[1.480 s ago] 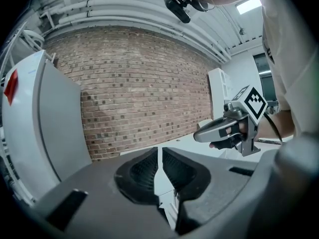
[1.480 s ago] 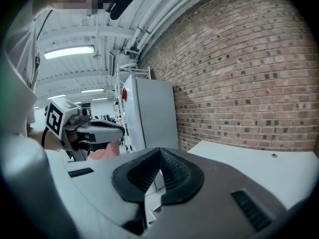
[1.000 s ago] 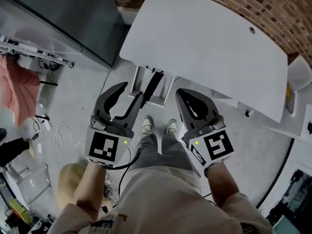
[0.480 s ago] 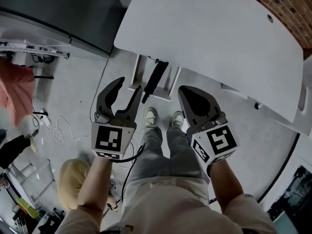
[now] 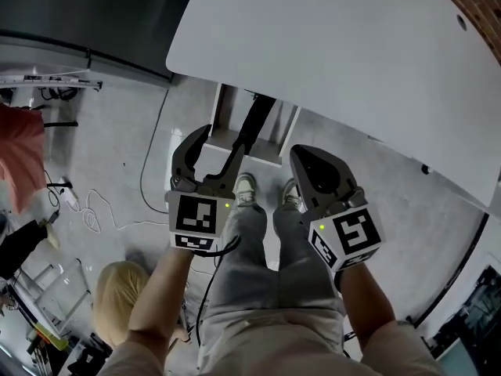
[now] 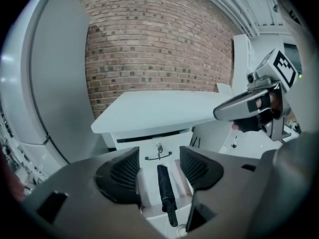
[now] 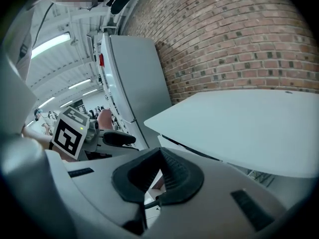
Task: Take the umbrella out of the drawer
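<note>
A black folded umbrella point(image 6: 165, 191) lies lengthwise in an open white drawer point(image 6: 149, 195) under the white table point(image 5: 329, 45). In the head view the umbrella point(image 5: 257, 116) shows just below the table's edge. My left gripper point(image 5: 218, 141) hangs over the drawer's front. Its jaws are opening, and nothing is between them. Through the left gripper point(image 6: 159, 158) the umbrella appears in the gap, farther off. To its right, my right gripper point(image 5: 304, 157) has its jaws together and holds nothing. The right gripper point(image 7: 159, 152) points at the table's underside.
A tall grey cabinet point(image 5: 86, 10) stands to the left of the table, and a brick wall point(image 6: 154, 49) lies behind. The person's legs and shoes point(image 5: 245, 186) are below the grippers. Cables point(image 5: 94, 210) trail on the floor at the left, beside a pink cloth point(image 5: 19, 159).
Both grippers have sunk toward the drawer, and the table now fills more of the view. The left jaws have spread wider. The right jaws stay together.
</note>
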`<state>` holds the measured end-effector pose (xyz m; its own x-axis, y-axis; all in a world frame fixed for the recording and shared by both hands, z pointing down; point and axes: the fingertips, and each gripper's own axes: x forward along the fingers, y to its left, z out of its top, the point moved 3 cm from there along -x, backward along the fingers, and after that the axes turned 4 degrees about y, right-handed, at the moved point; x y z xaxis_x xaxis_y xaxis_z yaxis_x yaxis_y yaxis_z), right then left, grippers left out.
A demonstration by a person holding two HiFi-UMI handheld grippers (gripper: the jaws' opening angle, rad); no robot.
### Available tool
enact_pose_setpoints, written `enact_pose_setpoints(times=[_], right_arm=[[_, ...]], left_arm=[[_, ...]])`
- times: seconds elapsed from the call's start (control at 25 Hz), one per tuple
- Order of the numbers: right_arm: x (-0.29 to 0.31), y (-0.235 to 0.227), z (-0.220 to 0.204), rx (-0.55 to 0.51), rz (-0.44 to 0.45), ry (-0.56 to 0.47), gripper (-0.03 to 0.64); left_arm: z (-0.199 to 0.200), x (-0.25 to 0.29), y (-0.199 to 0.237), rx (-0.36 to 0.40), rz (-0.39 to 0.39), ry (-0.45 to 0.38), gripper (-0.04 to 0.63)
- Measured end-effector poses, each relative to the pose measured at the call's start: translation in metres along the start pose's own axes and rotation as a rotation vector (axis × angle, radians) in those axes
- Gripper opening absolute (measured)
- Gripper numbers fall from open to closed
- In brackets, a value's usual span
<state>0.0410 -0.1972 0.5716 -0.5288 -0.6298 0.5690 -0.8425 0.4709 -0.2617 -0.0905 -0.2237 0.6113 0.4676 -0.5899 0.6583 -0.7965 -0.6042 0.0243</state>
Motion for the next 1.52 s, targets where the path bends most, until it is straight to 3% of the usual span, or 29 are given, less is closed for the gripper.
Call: enact_pose_setpoints(times=[0.2, 0.36, 0.6, 0.92, 1.12, 1.32, 1.52], right_arm=[[0.031, -0.019, -0.038, 0.019, 0.0, 0.015, 0.008], [0.052, -0.031, -0.061, 0.012, 0.001, 0.032, 0.008], [0.078, -0.045, -0.091, -0.008, 0.012, 0.053, 0.008], [0.097, -0.068, -0.13, 0.004, 0.008, 0.075, 0.008], [0.104, -0.086, -0.147, -0.002, -0.01, 0.083, 0.008], [0.108, -0.095, -0.159, 0.019, -0.034, 0.08, 0.008], [0.11, -0.091, -0.17, 0.024, -0.019, 0.087, 0.008]], left_arm=[[-0.059, 0.059, -0.002, -0.003, 0.001, 0.063, 0.254], [-0.106, 0.099, -0.004, -0.059, -0.035, 0.134, 0.258], [-0.171, 0.157, -0.013, -0.067, -0.092, 0.24, 0.262], [-0.227, 0.213, -0.022, -0.104, -0.119, 0.342, 0.267], [-0.251, 0.236, -0.027, -0.032, -0.124, 0.415, 0.268], [-0.279, 0.251, -0.035, -0.015, -0.159, 0.523, 0.268], [-0.285, 0.258, -0.035, 0.003, -0.137, 0.62, 0.268]])
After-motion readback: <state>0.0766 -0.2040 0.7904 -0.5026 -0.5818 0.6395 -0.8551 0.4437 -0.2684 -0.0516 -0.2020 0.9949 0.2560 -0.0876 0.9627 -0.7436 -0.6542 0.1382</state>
